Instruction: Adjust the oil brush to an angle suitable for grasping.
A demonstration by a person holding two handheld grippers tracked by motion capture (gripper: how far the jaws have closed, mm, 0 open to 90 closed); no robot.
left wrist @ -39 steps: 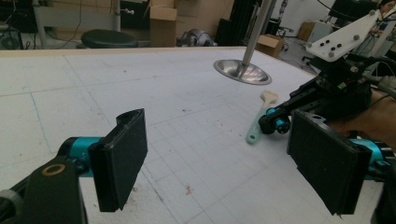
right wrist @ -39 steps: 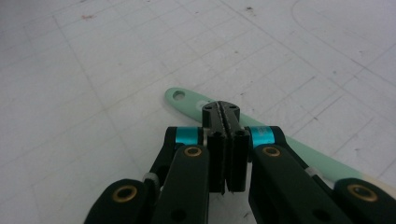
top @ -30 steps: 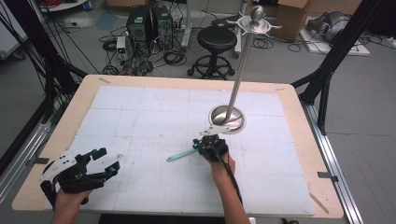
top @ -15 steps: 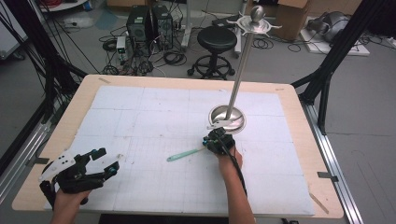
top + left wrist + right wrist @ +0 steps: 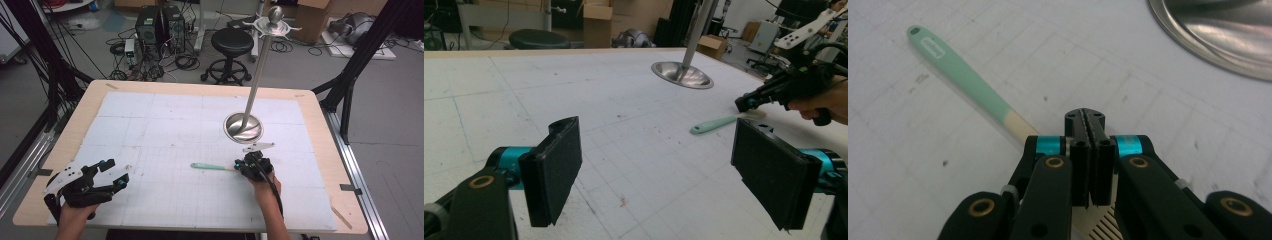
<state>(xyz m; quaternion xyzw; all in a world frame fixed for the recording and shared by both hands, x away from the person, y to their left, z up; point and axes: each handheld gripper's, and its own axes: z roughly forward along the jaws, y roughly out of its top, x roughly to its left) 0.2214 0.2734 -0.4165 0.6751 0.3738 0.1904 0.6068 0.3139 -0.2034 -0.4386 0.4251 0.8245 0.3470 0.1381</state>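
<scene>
The spatula [image 5: 209, 166] could be nudged or pinned rather than lifted, since the right tongs [image 5: 239, 165] are closed empty above its pale end. It lies flat on the bench [image 5: 150, 125], green handle pointing left, just near of the stand [image 5: 243, 126]. The left tongs [image 5: 119, 176] are held open, well apart at near left.

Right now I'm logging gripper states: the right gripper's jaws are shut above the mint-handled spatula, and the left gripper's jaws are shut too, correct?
Not quite. The left gripper is open: the left gripper view shows its jaws wide apart with bare table between. The right gripper is shut above the mint-handled spatula, as you said.
</scene>
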